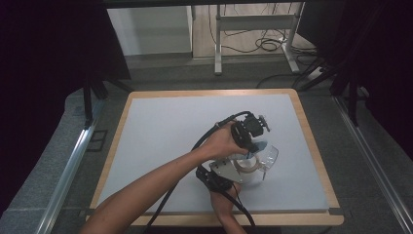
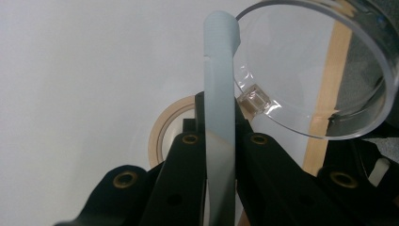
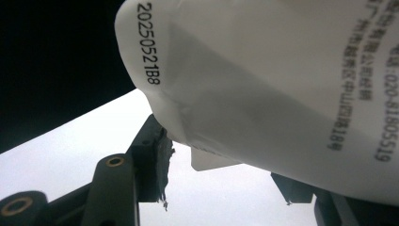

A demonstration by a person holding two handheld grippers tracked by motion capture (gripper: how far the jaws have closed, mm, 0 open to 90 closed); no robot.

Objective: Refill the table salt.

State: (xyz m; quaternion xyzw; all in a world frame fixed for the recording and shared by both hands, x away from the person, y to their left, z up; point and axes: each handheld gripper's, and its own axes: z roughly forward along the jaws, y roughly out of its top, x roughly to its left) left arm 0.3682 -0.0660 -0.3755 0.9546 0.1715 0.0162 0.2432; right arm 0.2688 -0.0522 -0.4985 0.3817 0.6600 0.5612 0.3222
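the clear plastic lid (image 2: 324,70) is the centre of it all, hinged by a small clear tab onto a pale blue strip (image 2: 220,117), and that strip is pinched edge-on between the two black jaws of the left gripper (image 2: 220,141), closed tight on it. in the left gripper view the lid swings open to the right of the strip, round and see-through, with the wooden table edge (image 2: 331,94) showing through it. just behind the jaws lies a tan ring (image 2: 157,134) on the white tabletop (image 2: 84,70).

over to the right gripper view: a white packet (image 3: 282,80) with black printed digits and characters sits right up close, and the black jaws of the right gripper (image 3: 221,172) stand part open on either side of its lower edge. the left-hand pad is against the packet; whether the other one presses on it, i cannot tell.

from the high view, it all happens on the right half of the table (image 1: 214,97), toward the near edge. the left gripper (image 1: 251,144) reaches across from the left, a forearm (image 1: 151,187) stretched diagonally over the white surface, its black cable (image 1: 168,202) trailing back toward the near edge. the right gripper (image 1: 234,173) comes up from below, grey plate on top, meeting the other one at the clear container (image 1: 260,163). both hands are tight together there, the two tools almost touching.
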